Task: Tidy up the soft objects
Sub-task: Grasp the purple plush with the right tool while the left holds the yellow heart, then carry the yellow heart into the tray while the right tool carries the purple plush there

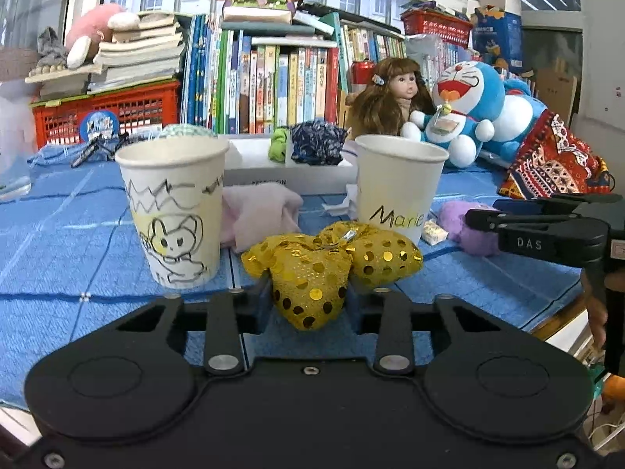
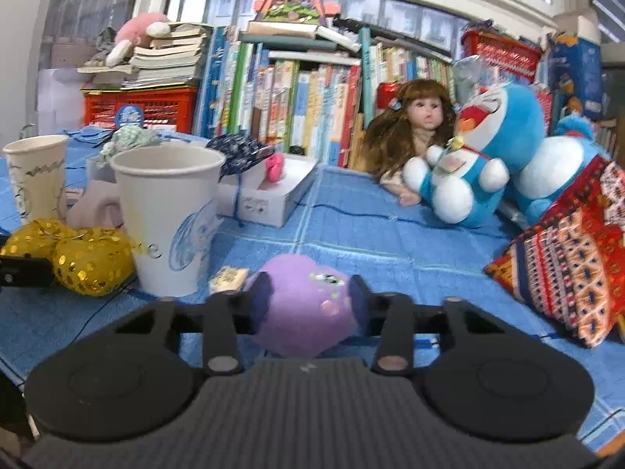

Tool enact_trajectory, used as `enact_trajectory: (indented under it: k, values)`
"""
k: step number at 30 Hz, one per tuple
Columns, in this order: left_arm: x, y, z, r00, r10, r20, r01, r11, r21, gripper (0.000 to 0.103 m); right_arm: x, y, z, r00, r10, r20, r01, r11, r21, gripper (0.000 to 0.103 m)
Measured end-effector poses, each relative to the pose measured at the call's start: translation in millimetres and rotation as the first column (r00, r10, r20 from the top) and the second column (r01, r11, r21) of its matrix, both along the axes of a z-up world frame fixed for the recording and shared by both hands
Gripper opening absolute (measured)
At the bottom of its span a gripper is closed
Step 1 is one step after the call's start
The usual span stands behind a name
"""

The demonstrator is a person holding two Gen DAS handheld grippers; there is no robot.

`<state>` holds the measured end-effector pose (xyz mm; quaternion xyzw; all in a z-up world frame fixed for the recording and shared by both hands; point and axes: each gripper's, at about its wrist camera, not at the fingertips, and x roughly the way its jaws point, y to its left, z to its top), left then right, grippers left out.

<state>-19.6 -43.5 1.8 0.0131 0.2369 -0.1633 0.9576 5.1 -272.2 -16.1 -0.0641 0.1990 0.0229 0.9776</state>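
Gold sequinned plush [image 1: 312, 269] lies on the blue-covered tabletop [image 1: 78, 250], in front of and between two paper cups. The left gripper [image 1: 308, 293] is clenched on its lower lobe: both fingers press against the fabric from either side. The remaining lobes of the plush spread up and to the right, close to the base of the cup marked "Marie" [image 1: 398, 187].

The cup with the rabbit drawing [image 1: 174, 211] stands upright to the left of the plush. A pale pink cloth [image 1: 261, 215] lies behind, between the two cups.

Purple plush [image 2: 302, 308] sits on the tabletop to the right of the "Marie" cup. The right gripper [image 2: 308, 305] is grasping it, with one finger on each side of the body. A small wrapped packet [image 2: 228, 278] lies just beside it, near the cup base.

A white box [image 2: 269, 195] sits behind the cups and holds a dark blue patterned cloth item [image 2: 240, 150] and a pink item [image 2: 275, 166].

At the rear right, a doll [image 2: 414, 133] and a blue-and-white cat plush [image 2: 480, 148] lean near a row of books [image 2: 297, 105]. A red patterned cloth [image 2: 574, 258] lies at the right edge.
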Motion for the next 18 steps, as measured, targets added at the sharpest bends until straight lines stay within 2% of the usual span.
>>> enact_trajectory:
  k: [3, 5, 6, 7, 9, 13, 14, 15, 18]
  values:
    - [-3, 1, 4, 1.0, -0.006, 0.018, 0.006, 1.0, 0.008, 0.032, 1, -4, 6, 1.0, -0.008, -0.012, 0.009, 1.0, 0.023, 0.04]
    - [-3, 1, 7, 1.0, -0.01, 0.021, 0.01, 1.0, 0.013, 0.032, 3, -3, 7, 0.999, -0.016, -0.028, 0.016, 1.0, 0.011, 0.048]
    - [-4, 1, 7, 1.0, -0.009, 0.022, 0.009, 1.0, 0.011, 0.032, 3, -4, 7, 0.999, -0.028, -0.023, 0.028, 0.999, 0.015, 0.063]
    - [-4, 2, 8, 1.0, -0.009, 0.021, 0.009, 1.0, 0.009, 0.032, 3, -5, 6, 0.999, -0.021, -0.034, 0.021, 1.0, 0.018, 0.073]
    - [-4, 3, 9, 1.0, -0.007, 0.019, 0.007, 1.0, 0.004, 0.032, 2, -4, 4, 0.999, 0.001, -0.045, 0.0, 1.0, 0.019, 0.077]
    - [-6, 3, 16, 0.999, -0.014, 0.033, 0.014, 1.0, -0.001, 0.032, 4, 2, -1, 0.997, -0.013, -0.073, 0.012, 1.0, -0.015, 0.077]
    - [-6, 3, 19, 0.999, -0.015, 0.041, 0.015, 1.0, 0.002, 0.032, 6, 2, -3, 0.996, -0.015, -0.084, 0.014, 1.0, -0.016, 0.073]
    - [-6, 3, 21, 0.999, -0.015, 0.044, 0.015, 1.0, 0.005, 0.03, 8, 1, -4, 0.995, -0.014, -0.094, 0.015, 1.0, 0.004, 0.063]
    - [-9, 2, 34, 0.998, -0.013, 0.065, 0.012, 1.0, 0.01, 0.029, 8, 4, 2, 0.996, -0.022, -0.081, 0.023, 1.0, 0.011, 0.058]
